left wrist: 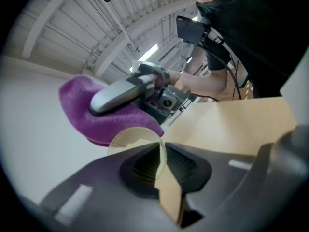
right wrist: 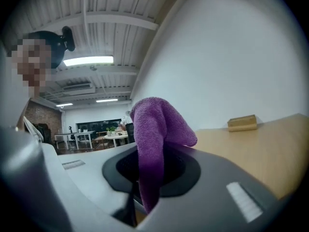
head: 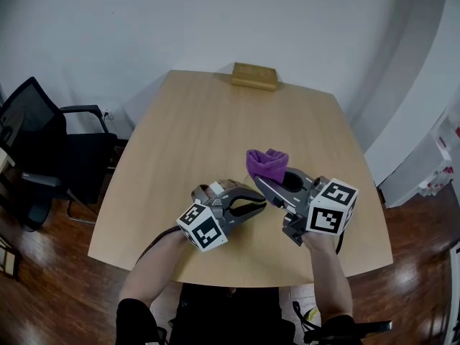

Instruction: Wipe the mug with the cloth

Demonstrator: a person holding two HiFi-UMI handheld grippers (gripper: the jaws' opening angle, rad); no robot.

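Note:
A purple cloth [head: 267, 164] sticks up from the tips of my right gripper [head: 260, 183], which is shut on it above the near part of the table. In the right gripper view the cloth [right wrist: 155, 124] hangs pinched between the jaws of that gripper [right wrist: 145, 178]. My left gripper [head: 257, 205] is just left of it, pointing at it. In the left gripper view a beige mug [left wrist: 131, 137] shows its thin wall clamped between the jaws of the left gripper [left wrist: 161, 164]. The cloth [left wrist: 89, 122] and the right gripper [left wrist: 126, 94] lie right behind the mug. In the head view I cannot pick the mug out.
The light wooden table [head: 215, 121] carries a small tan box [head: 254, 76] at its far edge, also in the right gripper view as the tan box [right wrist: 242, 123]. A black office chair [head: 43, 149] stands at the left. White furniture [head: 424, 165] is on the right.

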